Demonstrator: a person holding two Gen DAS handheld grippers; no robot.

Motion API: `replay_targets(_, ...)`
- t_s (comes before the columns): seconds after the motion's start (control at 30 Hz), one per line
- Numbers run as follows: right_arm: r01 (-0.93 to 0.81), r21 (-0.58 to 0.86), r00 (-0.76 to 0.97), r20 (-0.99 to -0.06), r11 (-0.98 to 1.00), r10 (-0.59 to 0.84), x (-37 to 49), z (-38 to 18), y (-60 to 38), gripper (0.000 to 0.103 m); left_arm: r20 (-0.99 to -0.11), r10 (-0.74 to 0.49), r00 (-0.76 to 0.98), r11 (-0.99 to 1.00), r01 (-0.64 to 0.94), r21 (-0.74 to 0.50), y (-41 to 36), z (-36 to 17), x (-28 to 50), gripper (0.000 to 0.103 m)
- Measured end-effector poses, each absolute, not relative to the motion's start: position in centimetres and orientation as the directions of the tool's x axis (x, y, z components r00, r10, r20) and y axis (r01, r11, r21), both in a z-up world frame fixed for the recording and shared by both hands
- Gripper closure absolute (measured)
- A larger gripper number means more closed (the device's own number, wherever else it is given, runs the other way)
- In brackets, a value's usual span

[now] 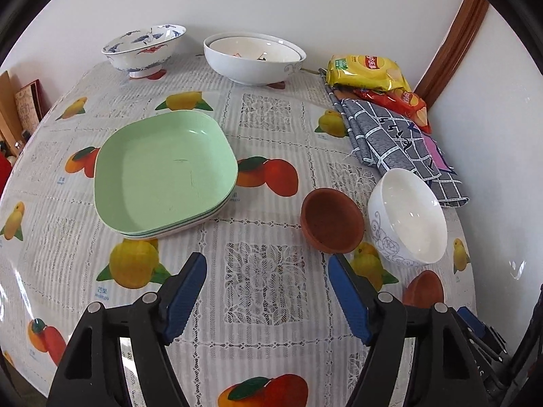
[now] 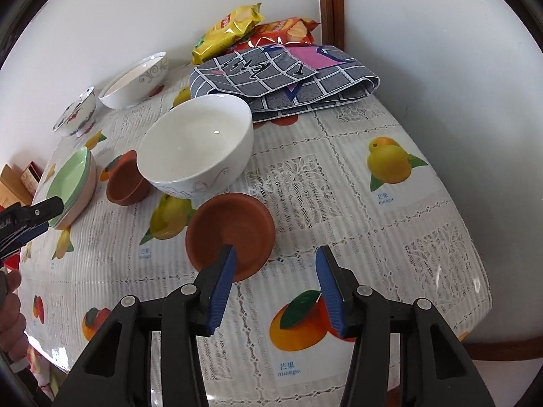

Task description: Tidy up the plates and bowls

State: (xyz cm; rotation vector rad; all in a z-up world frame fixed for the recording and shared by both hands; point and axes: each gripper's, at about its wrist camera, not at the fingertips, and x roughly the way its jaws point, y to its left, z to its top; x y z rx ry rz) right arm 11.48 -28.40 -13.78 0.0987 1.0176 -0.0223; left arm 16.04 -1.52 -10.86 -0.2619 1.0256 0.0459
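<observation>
A stack of green square plates (image 1: 163, 173) (image 2: 69, 179) lies on the table's left. A small brown clay bowl (image 1: 331, 220) (image 2: 127, 179) stands beside a white flower-patterned bowl (image 1: 409, 217) (image 2: 197, 149). A second brown clay dish (image 2: 230, 234) (image 1: 426, 286) lies nearer the front. My left gripper (image 1: 268, 264) is open and empty above the cloth, near the first clay bowl. My right gripper (image 2: 276, 259) is open, its left finger over the clay dish's near rim. Two nested white bowls (image 1: 254, 57) (image 2: 135, 81) and a blue-and-red patterned bowl (image 1: 146, 49) (image 2: 76, 112) stand at the back.
A folded grey checked cloth (image 1: 390, 135) (image 2: 288, 81) and yellow and red snack bags (image 1: 370, 73) (image 2: 237, 23) lie at the back right by the wall. The table's fruit-print cover (image 1: 264, 156) drops off at the right edge (image 2: 475, 271). The left gripper also shows at the right wrist view's left edge (image 2: 27, 217).
</observation>
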Motion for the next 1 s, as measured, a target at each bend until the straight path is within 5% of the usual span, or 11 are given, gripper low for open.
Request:
replay_targets(0.27, 0.057, 0.095, 0.521, -0.852, 0.994, 0.051, 13.2, -15.4, -28.7, 0.054, -0.866, -0.075, 0.495, 0.971, -0.160, -0.176, -3.0, -12.4, 18.5, 0.030)
replay_targets(0.4, 0.061, 0.127, 0.486, -0.870, 0.990, 0.081, 14.3, -16.6, -28.8, 0.069, -0.877, -0.071, 0.474, 0.972, -0.166, -0.168, -3.6, -13.5, 19.9, 0.030)
replay_targets(0.53, 0.061, 0.131, 0.487, -0.869, 0.989, 0.085, 14.7, -17.4, -28.8, 0.072, -0.880, -0.079, 0.468, 0.972, -0.160, -0.172, -4.1, -14.3, 20.9, 0.031)
replay_targets(0.67, 0.044, 0.127, 0.509, -0.856, 0.991, 0.087, 14.9, -17.4, -28.6, 0.073, -0.883, -0.082, 0.462, 0.975, -0.148, -0.168, -4.7, -14.9, 21.7, 0.049)
replay_targets(0.8, 0.024, 0.118, 0.526, -0.846, 0.993, 0.088, 15.2, -17.5, -28.6, 0.081, -0.890, -0.102, 0.444, 0.973, -0.142, -0.183, -5.0, -15.8, 22.4, 0.053)
replay_targets(1.0, 0.010, 0.112, 0.532, -0.842, 0.994, 0.090, 15.3, -17.6, -28.1, 0.088, -0.893, -0.126, 0.433, 0.970, -0.134, -0.202, -5.4, -16.6, 22.7, 0.074)
